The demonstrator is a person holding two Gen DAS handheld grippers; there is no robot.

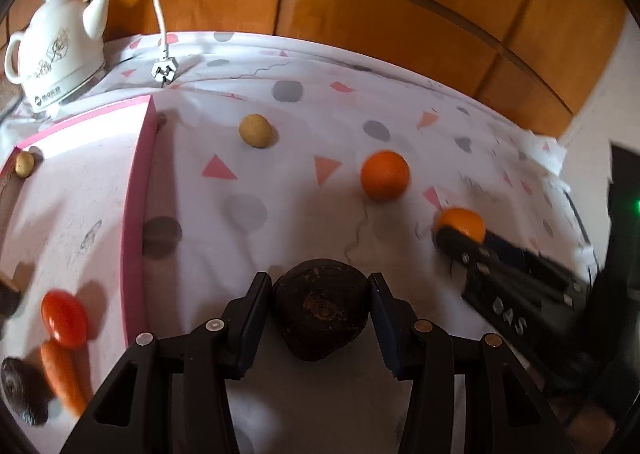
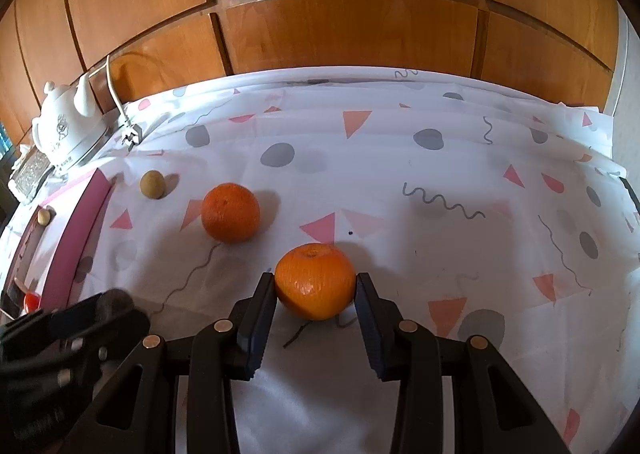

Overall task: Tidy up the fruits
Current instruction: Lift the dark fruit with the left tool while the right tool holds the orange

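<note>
My left gripper (image 1: 320, 286) is shut on a dark brown round fruit (image 1: 320, 314), held just right of the pink tray (image 1: 138, 214). My right gripper (image 2: 316, 286) is shut on an orange (image 2: 314, 280), also seen in the left wrist view (image 1: 460, 222). A second orange (image 1: 385, 175) (image 2: 230, 211) lies loose on the cloth, and a small tan fruit (image 1: 256, 130) (image 2: 152, 184) lies further back. In the tray lie a red tomato (image 1: 64, 318), a carrot (image 1: 62, 378), a dark fruit (image 1: 22, 390) and a small tan fruit (image 1: 24, 164).
A white kettle (image 1: 56, 54) (image 2: 64, 130) stands at the back left with its cord and plug (image 1: 164, 72) on the patterned cloth (image 2: 440, 174). Wooden cabinet doors (image 2: 340, 34) rise behind the table. The table edge runs along the right.
</note>
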